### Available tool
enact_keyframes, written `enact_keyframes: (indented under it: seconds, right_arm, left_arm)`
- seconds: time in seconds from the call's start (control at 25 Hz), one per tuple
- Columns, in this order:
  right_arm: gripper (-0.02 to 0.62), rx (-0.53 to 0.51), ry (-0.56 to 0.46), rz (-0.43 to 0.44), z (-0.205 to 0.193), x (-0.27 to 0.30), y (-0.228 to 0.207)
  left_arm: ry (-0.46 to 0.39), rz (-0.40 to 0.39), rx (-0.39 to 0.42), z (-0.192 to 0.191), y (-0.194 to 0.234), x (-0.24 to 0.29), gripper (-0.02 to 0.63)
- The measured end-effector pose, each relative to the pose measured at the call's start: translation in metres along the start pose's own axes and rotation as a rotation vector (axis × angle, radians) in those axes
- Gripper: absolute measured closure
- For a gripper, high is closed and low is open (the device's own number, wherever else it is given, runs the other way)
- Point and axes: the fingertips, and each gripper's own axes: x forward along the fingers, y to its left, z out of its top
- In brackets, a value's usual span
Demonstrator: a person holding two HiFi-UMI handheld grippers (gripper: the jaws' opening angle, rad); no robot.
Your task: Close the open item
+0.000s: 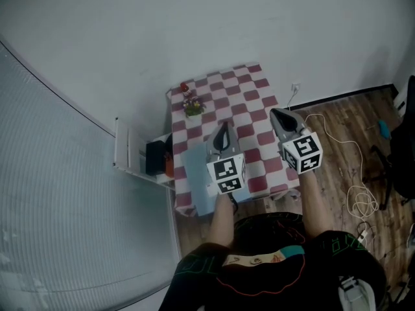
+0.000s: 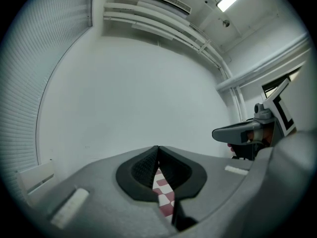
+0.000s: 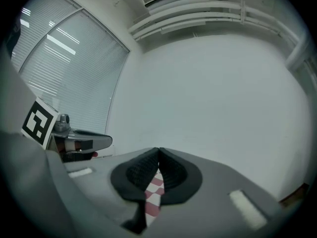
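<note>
The left tool and right tool were held with jaws together and empty above the checkered bench, the pale blue-grey item, judged the open one, lying at its near-left edge, under the left tool.

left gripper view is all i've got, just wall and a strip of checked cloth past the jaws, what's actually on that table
Observer: A small flower pot stands at the far left corner of the table.
Operator: anything nearer me
Observer: A pale blue flat thing lies at the near left edge, partly beneath the left gripper. I can't tell whether it is open.
Operator: where's the right gripper over the table
Observer: The right gripper is above the table's right side, jaws shut with nothing between them.
</note>
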Motion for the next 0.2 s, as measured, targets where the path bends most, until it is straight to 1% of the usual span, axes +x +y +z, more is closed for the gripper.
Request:
enact_keyframes:
  seconds: [0.2]
  right_arm:
    - [0.592,-0.014,0.001,-0.005,-0.0028,-0.004,-0.0118]
  left_arm:
    - [0.008,0.016,-0.006,-0.0038,-0.0046,0.0048,0.598]
